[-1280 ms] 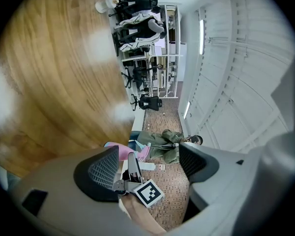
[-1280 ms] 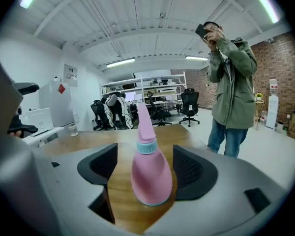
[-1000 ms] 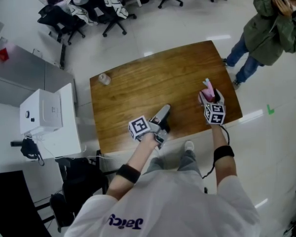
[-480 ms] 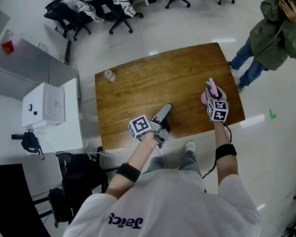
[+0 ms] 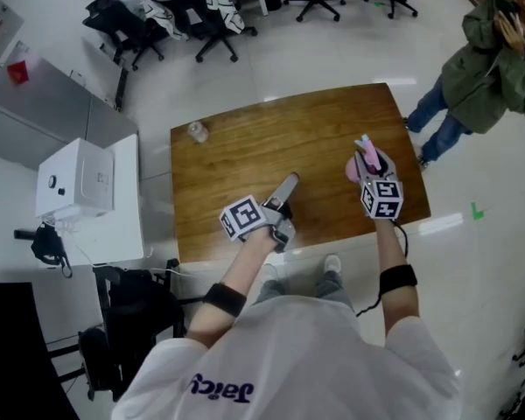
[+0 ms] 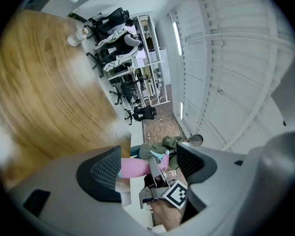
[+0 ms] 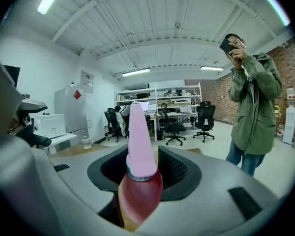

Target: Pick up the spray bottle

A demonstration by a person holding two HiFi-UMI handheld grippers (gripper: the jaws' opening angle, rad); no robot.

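The right gripper (image 5: 370, 166) is clamping the pink spray bottle (image 7: 136, 141) between its 2 jaws, holding it by the table's (image 5: 245, 151) right edge. The left gripper (image 5: 284, 191) is hovering near the front edge, its jaws apart and empty.

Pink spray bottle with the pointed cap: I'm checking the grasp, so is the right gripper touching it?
Touching. The right gripper view shows the pink spray bottle pinched between the pads of the right gripper.
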